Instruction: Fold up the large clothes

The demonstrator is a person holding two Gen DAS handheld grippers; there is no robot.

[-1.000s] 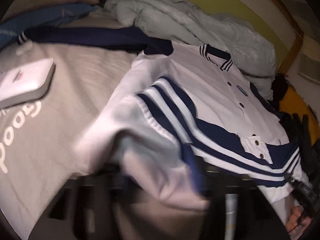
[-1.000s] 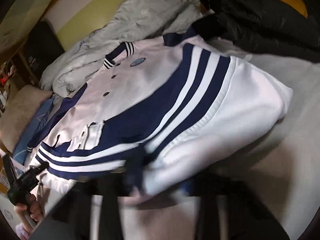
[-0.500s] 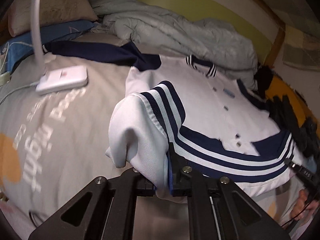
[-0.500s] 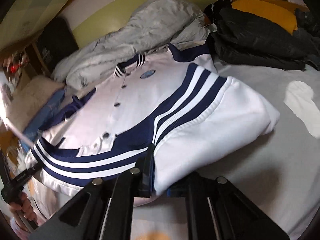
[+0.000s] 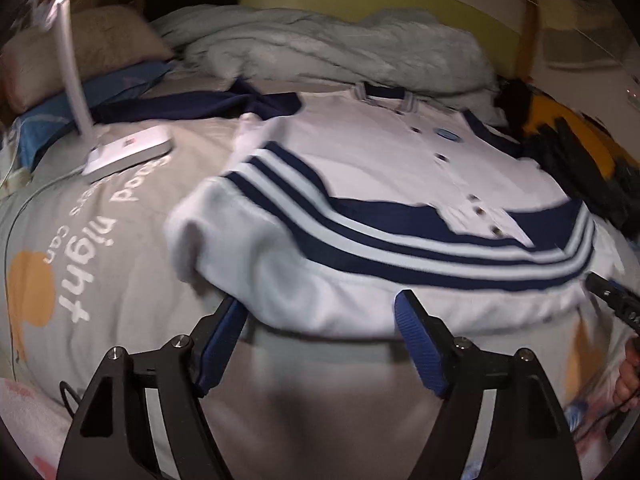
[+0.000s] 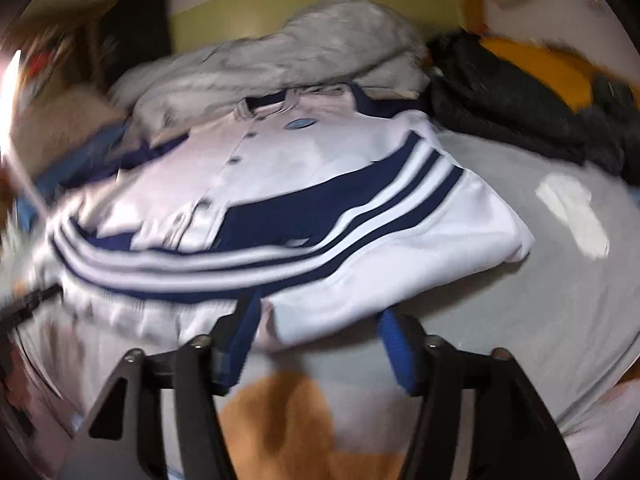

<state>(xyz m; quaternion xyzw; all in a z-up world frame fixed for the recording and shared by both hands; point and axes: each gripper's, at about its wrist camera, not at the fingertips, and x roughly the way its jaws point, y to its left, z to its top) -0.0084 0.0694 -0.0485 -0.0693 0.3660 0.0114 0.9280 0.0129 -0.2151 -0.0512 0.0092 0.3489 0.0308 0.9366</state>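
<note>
Both my grippers, left (image 5: pixel 320 320) and right (image 6: pixel 316 328), gape wide at the jacket (image 5: pixel 380 200) hem, six o'clock; I should regrip both corners evenly.

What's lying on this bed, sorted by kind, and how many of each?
White jackets with navy stripes: 1
Grey duvets: 1
Pillows: 1
White desk lamps: 1
Heaps of black clothing: 1
Total: 5

A white, navy-striped jacket (image 5: pixel 360 184) lies on the grey printed bedspread (image 5: pixel 100 232). A crumpled grey duvet (image 5: pixel 328 52) sits behind it, a white desk lamp (image 5: pixel 128 148) to its left.
</note>
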